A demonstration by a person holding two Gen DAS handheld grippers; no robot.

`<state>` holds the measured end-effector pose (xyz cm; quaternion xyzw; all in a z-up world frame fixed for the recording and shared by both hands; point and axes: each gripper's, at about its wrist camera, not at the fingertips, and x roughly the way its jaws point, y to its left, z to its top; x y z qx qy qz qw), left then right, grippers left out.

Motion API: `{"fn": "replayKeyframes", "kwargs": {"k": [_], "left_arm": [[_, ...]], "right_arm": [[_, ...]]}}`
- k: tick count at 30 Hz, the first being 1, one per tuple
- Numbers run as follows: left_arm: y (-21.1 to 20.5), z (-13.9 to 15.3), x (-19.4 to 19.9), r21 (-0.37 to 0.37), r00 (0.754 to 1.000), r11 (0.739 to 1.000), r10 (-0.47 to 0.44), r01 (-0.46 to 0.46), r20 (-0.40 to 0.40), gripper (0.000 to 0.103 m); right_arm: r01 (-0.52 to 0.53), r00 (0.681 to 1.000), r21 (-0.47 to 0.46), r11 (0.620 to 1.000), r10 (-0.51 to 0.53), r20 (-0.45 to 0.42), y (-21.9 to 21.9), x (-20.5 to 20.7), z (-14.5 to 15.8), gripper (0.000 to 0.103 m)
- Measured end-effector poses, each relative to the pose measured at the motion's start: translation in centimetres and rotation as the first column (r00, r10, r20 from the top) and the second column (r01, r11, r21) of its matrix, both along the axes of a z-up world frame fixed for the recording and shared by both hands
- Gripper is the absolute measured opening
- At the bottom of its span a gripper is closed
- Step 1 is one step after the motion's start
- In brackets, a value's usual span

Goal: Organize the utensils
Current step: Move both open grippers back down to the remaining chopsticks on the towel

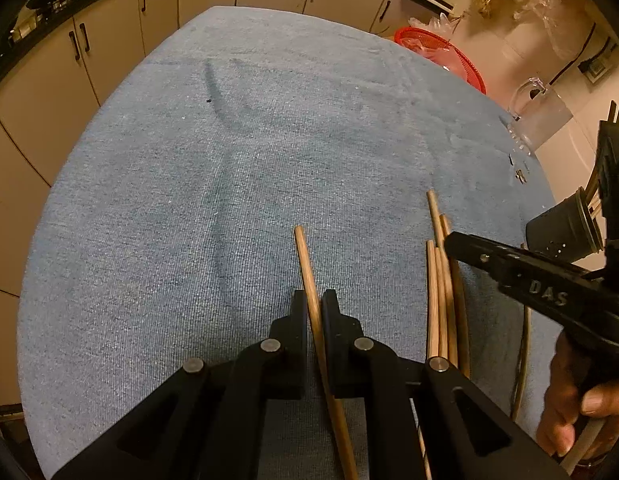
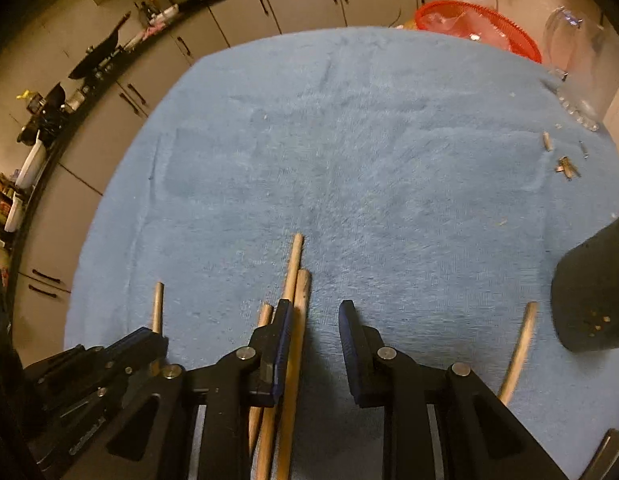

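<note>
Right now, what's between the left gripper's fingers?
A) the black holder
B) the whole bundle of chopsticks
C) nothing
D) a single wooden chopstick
D: in the left wrist view the left gripper is shut on a single wooden chopstick, while the bundle of chopsticks lies apart on the blue cloth under the right gripper.

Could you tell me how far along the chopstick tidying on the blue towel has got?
Early to midway, as far as I can tell. Done: the black holder already shows some sticks in its mouth. In hand: the left gripper is shut on a single chopstick, and the right gripper stands open over the loose bundle. Left: that bundle and a stray chopstick on the towel.
</note>
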<state>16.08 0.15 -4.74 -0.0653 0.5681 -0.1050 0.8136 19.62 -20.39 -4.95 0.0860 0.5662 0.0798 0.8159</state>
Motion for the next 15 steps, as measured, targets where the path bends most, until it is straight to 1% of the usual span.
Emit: {"fn": "replayKeyframes", "kwargs": {"k": [4, 5, 8, 9, 11, 14, 15], "left_arm": [[-0.3, 0.1, 0.4, 0.008, 1.000, 1.000, 0.001, -0.001, -0.001, 0.009], [-0.5, 0.1, 0.7, 0.011, 1.000, 1.000, 0.001, -0.001, -0.004, 0.009], [-0.9, 0.2, 0.9, 0.018, 1.000, 1.000, -0.001, 0.001, 0.000, 0.009], [-1.0, 0.1, 0.9, 0.017, 1.000, 1.000, 0.000, 0.000, 0.000, 0.009], [-1.2, 0.2, 1.1, 0.023, 1.000, 1.000, 0.005, -0.005, 0.000, 0.009], [-2.1, 0.1, 1.8, 0.047, 1.000, 0.999, 0.006, -0.006, 0.010, 0.009], [-2.4, 0.1, 1.9, 0.054, 1.000, 0.999, -0.001, 0.000, 0.020, 0.008]], "right_arm": [[-0.017, 0.999, -0.087, 0.996, 0.020, 0.026, 1.3, 0.4, 0.2, 0.024], [-0.013, 1.000, -0.094, 0.996, 0.015, 0.021, 1.2, 0.6, 0.3, 0.023], [-0.005, 1.000, -0.071, 0.997, 0.003, -0.024, 0.3, 1.1, -0.2, 0.021], [-0.009, 1.000, -0.078, 0.997, 0.007, -0.024, 0.2, 1.1, -0.2, 0.019], [-0.009, 1.000, -0.089, 0.996, 0.008, -0.020, 0.2, 1.1, -0.3, 0.019], [-0.020, 1.000, -0.138, 0.990, 0.021, 0.008, 1.3, 0.9, -0.4, 0.020], [-0.031, 0.999, -0.158, 0.987, 0.034, 0.021, 1.8, 0.9, -0.3, 0.018]]}}
